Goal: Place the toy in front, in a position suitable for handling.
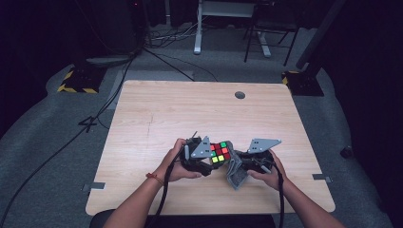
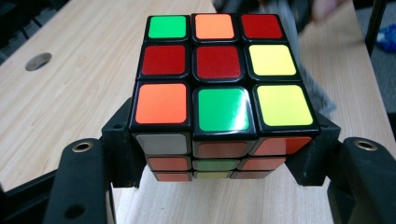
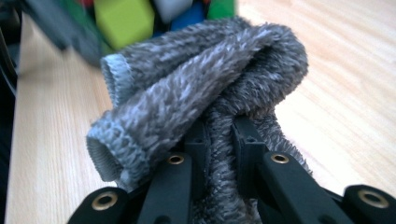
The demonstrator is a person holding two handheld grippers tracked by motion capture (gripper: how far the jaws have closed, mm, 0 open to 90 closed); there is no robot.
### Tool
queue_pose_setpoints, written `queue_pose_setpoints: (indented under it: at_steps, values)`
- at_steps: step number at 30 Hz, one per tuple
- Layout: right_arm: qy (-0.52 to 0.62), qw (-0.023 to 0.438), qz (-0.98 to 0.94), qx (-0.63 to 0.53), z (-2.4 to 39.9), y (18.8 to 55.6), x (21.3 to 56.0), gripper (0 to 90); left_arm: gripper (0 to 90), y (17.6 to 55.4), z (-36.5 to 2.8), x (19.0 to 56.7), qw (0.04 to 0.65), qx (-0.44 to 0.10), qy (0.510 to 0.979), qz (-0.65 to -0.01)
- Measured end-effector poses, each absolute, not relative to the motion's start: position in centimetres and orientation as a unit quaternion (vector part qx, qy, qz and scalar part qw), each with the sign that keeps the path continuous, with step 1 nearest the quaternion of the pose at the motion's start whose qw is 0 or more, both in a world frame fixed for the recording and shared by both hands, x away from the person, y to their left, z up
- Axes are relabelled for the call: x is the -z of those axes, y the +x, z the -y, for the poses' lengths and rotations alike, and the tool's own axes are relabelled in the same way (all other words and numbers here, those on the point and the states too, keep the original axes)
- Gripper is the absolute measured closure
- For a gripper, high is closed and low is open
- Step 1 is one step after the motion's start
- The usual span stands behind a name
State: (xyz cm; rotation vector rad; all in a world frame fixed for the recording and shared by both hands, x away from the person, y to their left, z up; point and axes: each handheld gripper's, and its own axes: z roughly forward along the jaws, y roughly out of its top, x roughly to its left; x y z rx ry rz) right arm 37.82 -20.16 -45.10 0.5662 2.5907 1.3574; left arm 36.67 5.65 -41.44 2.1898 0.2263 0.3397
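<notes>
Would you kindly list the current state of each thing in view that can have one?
Scrambled colour-tiled puzzle cube: clamped by its sides, held above the table, colours mixed.
Fuzzy grey cloth: bunched and folded, pinched in the right tongs, beside the cube.
Left tongs: shut on the cube.
Right tongs: shut on the cloth.
Light wooden table: its small round hole is uncovered.

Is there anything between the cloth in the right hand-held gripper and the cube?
Nothing visible. The right hand-held gripper pinches the grey cloth, whose folds reach right up beside the cube clamped in the left hand-held gripper.
</notes>
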Motion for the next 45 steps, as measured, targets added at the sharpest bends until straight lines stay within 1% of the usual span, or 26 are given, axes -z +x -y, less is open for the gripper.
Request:
queue_pose_setpoints:
  at_steps: [5, 7, 11, 16, 23, 30, 34, 38, 42, 45]
  values:
    - [0.179, 0.072, -0.882, -0.43, 19.6, 37.8, 45.7, 78.8, 33.5, 36.8, -6.2, 41.5, 0.424, -0.155, 0.886, -0.106]
    - [0.186, 0.077, -0.883, -0.424, 19.9, 38.1, 45.8, 78.4, 33.4, 36.8, -6.4, 41.8, 0.402, -0.169, 0.893, -0.112]
    - [0.204, 0.088, -0.884, -0.412, 21.0, 38.6, 45.7, 77.7, 33.4, 36.7, -6.8, 42.7, 0.373, -0.172, 0.903, -0.122]
    - [0.218, 0.106, -0.888, -0.391, 21.9, 39.3, 45.9, 76.6, 33.4, 36.8, -7.8, 44.3, 0.357, -0.151, 0.911, -0.142]
    - [0.233, 0.099, -0.9, -0.356, 22.8, 39.9, 46.4, 75.2, 33.3, 36.4, -9.6, 45.6, 0.348, -0.137, 0.912, -0.165]
    - [0.247, 0.101, -0.903, -0.338, 25.1, 39.0, 47.1, 72.0, 33.2, 36.1, -11.2, 46.4, 0.349, -0.13, 0.908, -0.19]
    - [0.258, 0.1, -0.899, -0.339, 26.2, 38.9, 47.3, 66.7, 33.2, 36.0, -11.5, 47.1, 0.342, -0.124, 0.91, -0.199]
    - [0.259, 0.104, -0.898, -0.34, 26.7, 38.6, 47.3, 58.5, 33.0, 35.8, -11.4, 47.5, 0.342, -0.118, 0.91, -0.2]
    - [0.264, 0.106, -0.896, -0.341, 27.1, 38.4, 47.2, 45.5, 32.4, 35.7, -11.5, 47.7, 0.338, -0.108, 0.913, -0.202]
    - [0.265, 0.106, -0.893, -0.349, 27.4, 38.4, 47.0, 37.9, 31.7, 35.6, -11.7, 47.8, 0.336, -0.101, 0.914, -0.202]
